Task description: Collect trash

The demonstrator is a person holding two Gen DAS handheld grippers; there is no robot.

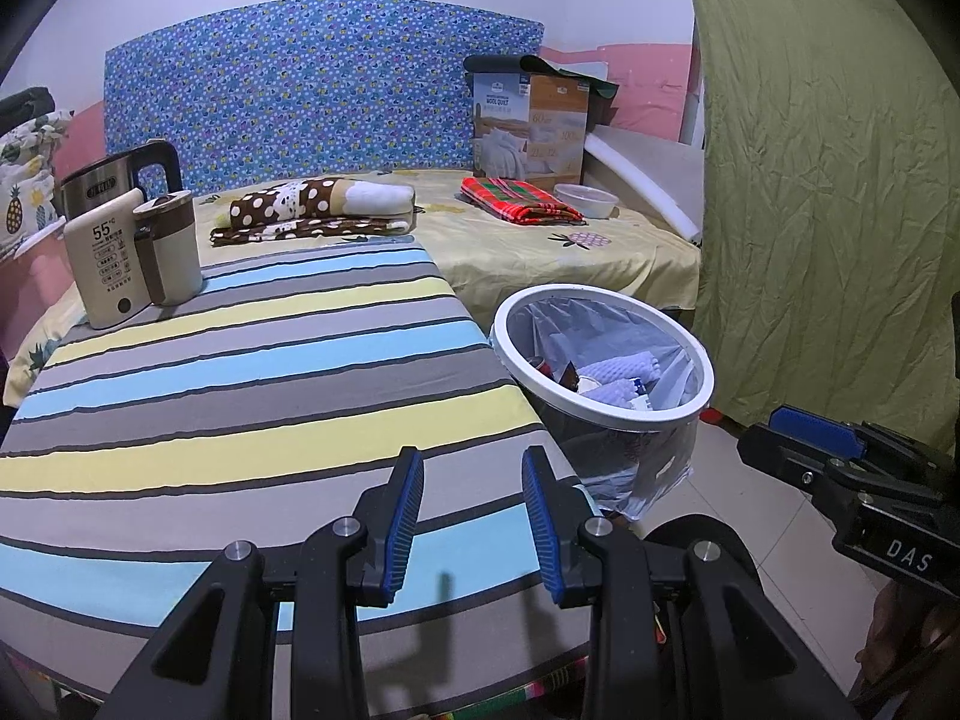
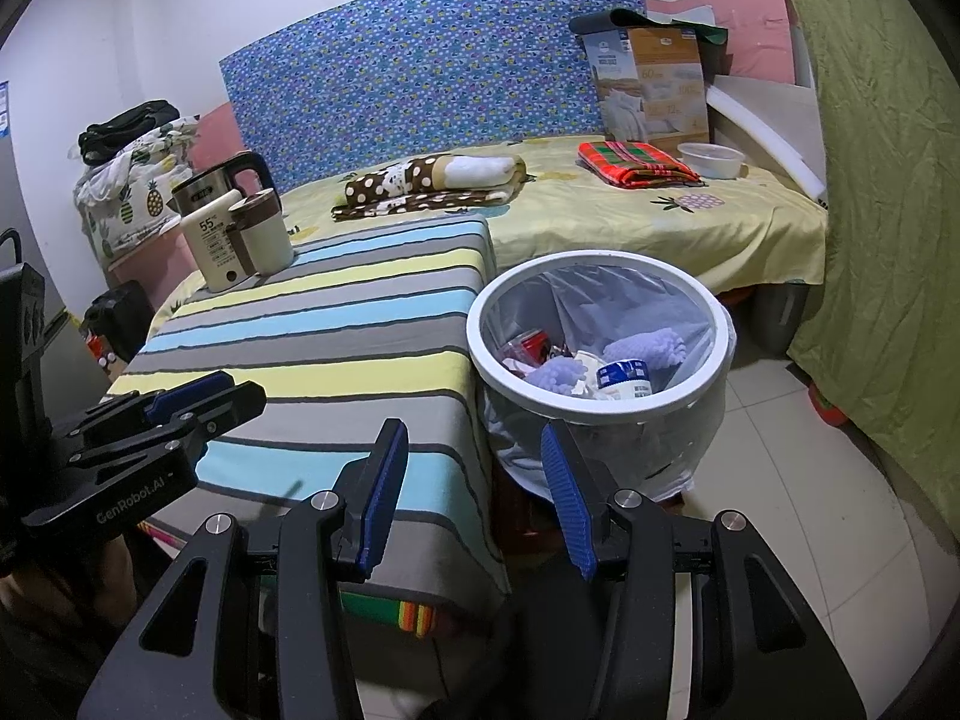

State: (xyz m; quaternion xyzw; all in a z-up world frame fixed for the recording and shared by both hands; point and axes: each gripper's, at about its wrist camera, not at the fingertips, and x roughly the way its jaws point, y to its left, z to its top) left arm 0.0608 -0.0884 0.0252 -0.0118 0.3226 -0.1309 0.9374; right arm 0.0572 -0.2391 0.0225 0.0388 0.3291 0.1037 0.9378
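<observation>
A white-rimmed trash bin (image 1: 708, 381) (image 2: 600, 411) lined with a clear bag stands on the floor beside the striped table (image 1: 240, 396) (image 2: 336, 330). Inside lie trash items: a red can (image 2: 534, 345), purple foam pieces (image 2: 645, 348) and a blue-labelled cup (image 2: 624, 378). My left gripper (image 1: 471, 468) is open and empty above the table's near edge. My right gripper (image 2: 474, 444) is open and empty, low in front of the bin. Each gripper shows in the other's view, the right one (image 1: 804, 432) and the left one (image 2: 186, 396).
A steel kettle (image 1: 114, 180), a white 55° box (image 1: 105, 264) and a brown-lidded jug (image 1: 171, 252) stand at the table's far left. Behind is a bed with folded blankets (image 1: 324, 207), a red plaid cloth (image 1: 519, 198), a white bowl (image 1: 585, 199) and a quilt box (image 1: 528, 120). A green tent (image 1: 828, 180) is right.
</observation>
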